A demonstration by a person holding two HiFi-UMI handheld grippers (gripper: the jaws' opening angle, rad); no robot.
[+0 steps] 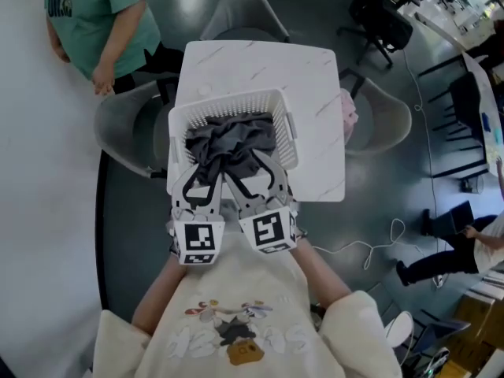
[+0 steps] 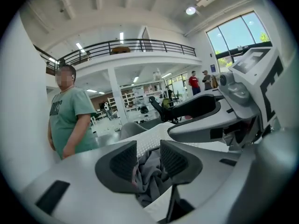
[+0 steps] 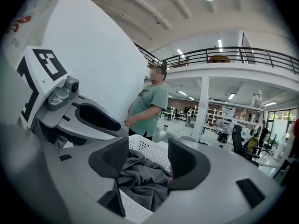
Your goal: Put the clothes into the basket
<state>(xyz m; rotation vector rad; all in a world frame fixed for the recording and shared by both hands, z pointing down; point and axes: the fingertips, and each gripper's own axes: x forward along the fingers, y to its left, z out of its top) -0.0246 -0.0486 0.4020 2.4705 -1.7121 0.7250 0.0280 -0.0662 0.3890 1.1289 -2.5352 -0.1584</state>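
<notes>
A white perforated basket stands on the near half of a white table, with crumpled dark grey clothes piled inside. My left gripper and right gripper hover side by side at the basket's near rim, pointing into it. In the left gripper view the left gripper is open, and the grey cloth and basket wall show through the gap. In the right gripper view the right gripper is open wider over the cloth and the basket. Neither pair of pads visibly presses on fabric.
A person in a green T-shirt stands beyond the table's far left corner. Grey chairs ring the table. A pink item lies at the table's right edge. A white cable trails on the floor.
</notes>
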